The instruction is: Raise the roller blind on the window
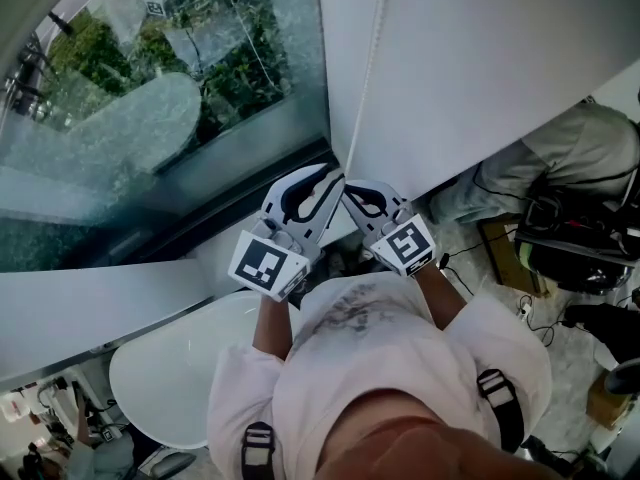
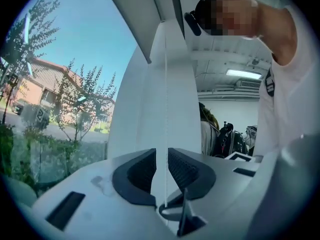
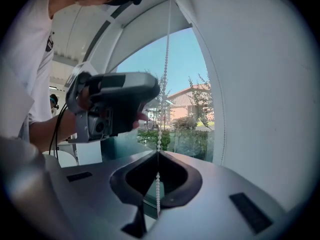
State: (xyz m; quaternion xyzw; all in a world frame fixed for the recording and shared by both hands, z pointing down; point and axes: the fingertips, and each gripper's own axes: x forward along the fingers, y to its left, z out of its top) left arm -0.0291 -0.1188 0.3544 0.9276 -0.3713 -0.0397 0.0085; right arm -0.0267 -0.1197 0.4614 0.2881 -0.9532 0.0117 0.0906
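Beyond the tall window glass (image 1: 200,88), green trees and a brick building are showing in bright daylight. Hanging down over the right part of that window, above and ahead of both grippers, the white fabric roller blind (image 1: 480,58) is covering its pane. Its thin white bead chain (image 1: 372,58) is running down the blind's left edge and straight into the two grippers.

The right gripper (image 3: 158,156) is pinching the bead chain (image 3: 163,84), its dark jaw tips meeting on the beads while a loose length is dangling below them. The left gripper (image 2: 161,169), just beside it, is holding its ribbed jaws slightly apart, with a strand of the chain (image 2: 165,109) passing freely through the gap.

The chain is looking light, limp and slippery, so it is probably needing a firm pinch square on a bead, not between beads, and a straight pull along its own line. The blind itself is likely soft and light, rolling up only through the chain, so it is best left untouched.

Below the grippers, a white rounded worktop (image 1: 170,368) is standing by the sill. Well off to the right gripper's side, a seated person in grey clothing (image 1: 590,148) is working among black cables.
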